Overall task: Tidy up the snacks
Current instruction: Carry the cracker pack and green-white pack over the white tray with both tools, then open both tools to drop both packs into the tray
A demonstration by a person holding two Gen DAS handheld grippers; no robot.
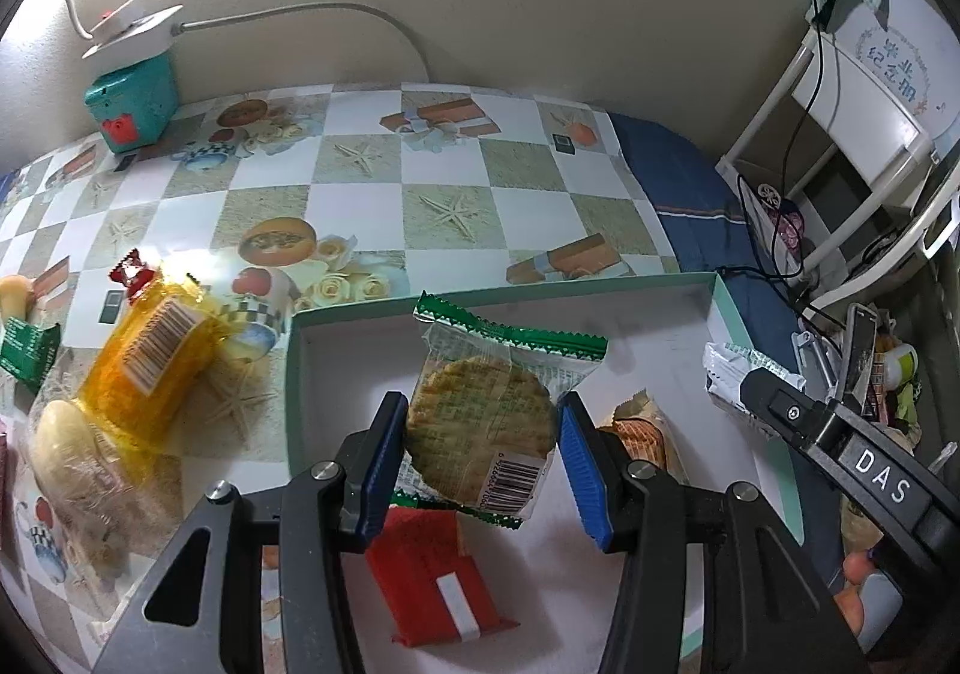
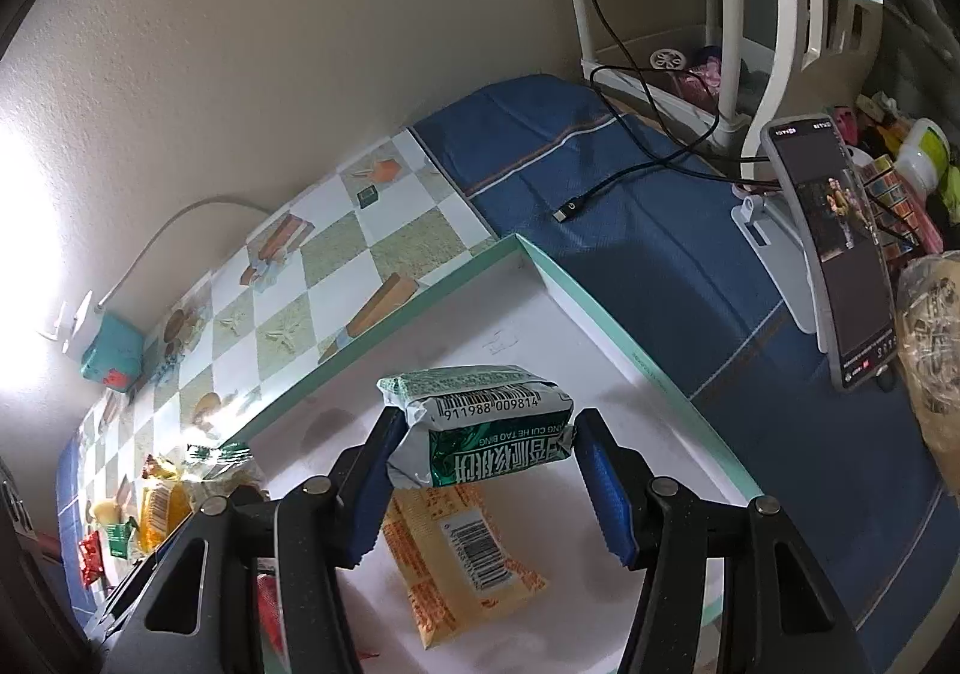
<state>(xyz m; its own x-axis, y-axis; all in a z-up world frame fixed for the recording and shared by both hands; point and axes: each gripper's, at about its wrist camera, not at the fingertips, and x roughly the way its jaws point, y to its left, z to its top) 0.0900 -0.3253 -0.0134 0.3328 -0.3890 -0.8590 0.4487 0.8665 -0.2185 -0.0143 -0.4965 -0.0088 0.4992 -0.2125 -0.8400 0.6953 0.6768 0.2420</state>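
Here, both tools are over the tray.

Left tool [image 1: 483, 449]: clamped on a clear rice cracker packet [image 1: 480, 422] with green crimped ends; the blue pads press its two sides and it hangs above the tray floor.
Right tool [image 2: 483, 464]: clamped on a green-and-white walnut cookie packet [image 2: 477, 425], barcode facing up, lifted above the tray floor.
Tray [image 1: 600, 293]: shallow, white inside with a teal rim, lying on the tabletop [image 1: 360, 182]; one side reaches over the blue cloth [image 2: 630, 230].
In the tray: a red packet [image 1: 438, 584] under the left tool; an orange-printed packet [image 2: 462, 554] lying flat under the right tool.
Outside the tray, left side: a yellow wrapped snack [image 1: 150, 356] with a barcode, a pale bread roll in clear wrap [image 1: 66, 452] just beside it, a small green packet [image 1: 27, 347] and a red-ended candy [image 1: 135, 272] near them, all on the tabletop.
Back corner: a teal box [image 1: 132, 101] by the wall, with a white cable running from above it.
Right side: a phone on a stand [image 2: 840, 248] with its screen lit, on the blue cloth; a black cable [image 2: 630, 176] lying loose near it.
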